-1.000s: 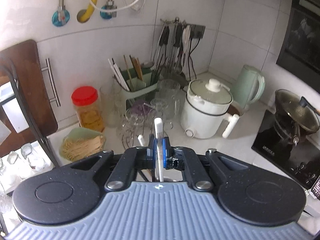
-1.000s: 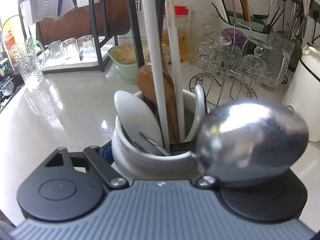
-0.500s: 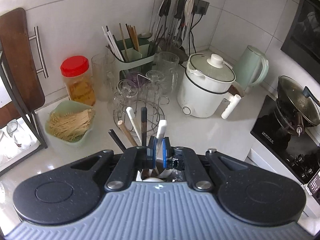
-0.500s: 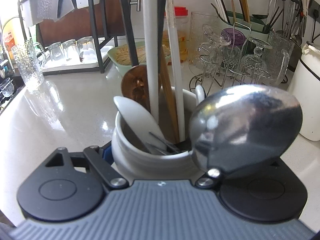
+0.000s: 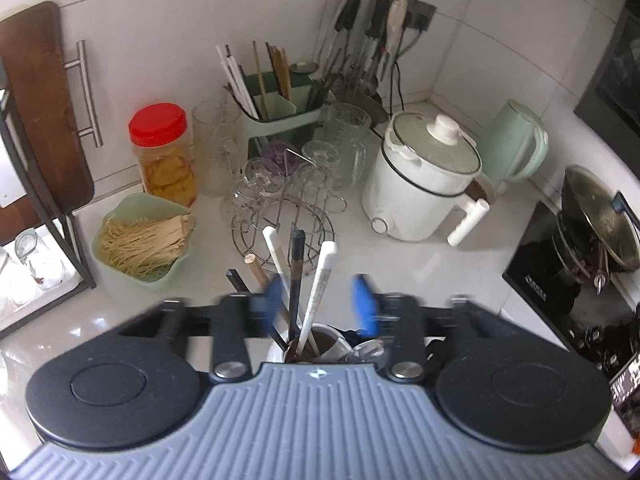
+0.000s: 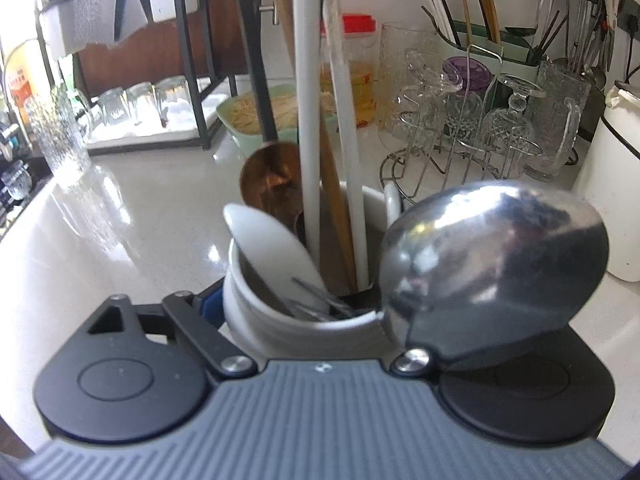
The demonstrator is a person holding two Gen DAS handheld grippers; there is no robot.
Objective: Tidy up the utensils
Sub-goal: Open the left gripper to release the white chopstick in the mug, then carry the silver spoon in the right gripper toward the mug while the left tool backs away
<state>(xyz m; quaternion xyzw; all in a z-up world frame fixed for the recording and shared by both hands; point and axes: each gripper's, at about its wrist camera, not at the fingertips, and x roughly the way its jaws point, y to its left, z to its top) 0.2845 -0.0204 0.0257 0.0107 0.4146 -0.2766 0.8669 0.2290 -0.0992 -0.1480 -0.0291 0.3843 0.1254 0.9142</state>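
Left gripper (image 5: 318, 304) fingers opening, released white-handled utensil (image 5: 318, 280) into crock (image 6: 280, 312); right gripper (image 6: 304, 300) fingers opening around crock. Withdraw straight up, avoiding handles.

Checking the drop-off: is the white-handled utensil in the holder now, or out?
In. The white-handled utensil stands in the white holder, untouched between the left tool's opening jaws.

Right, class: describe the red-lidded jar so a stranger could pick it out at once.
Start at the tiled back wall behind the white counter. Left of the cluster of drinking glasses, behind the green bowl of pale sticks, stands the jar. It alone has a bright red lid and amber contents.
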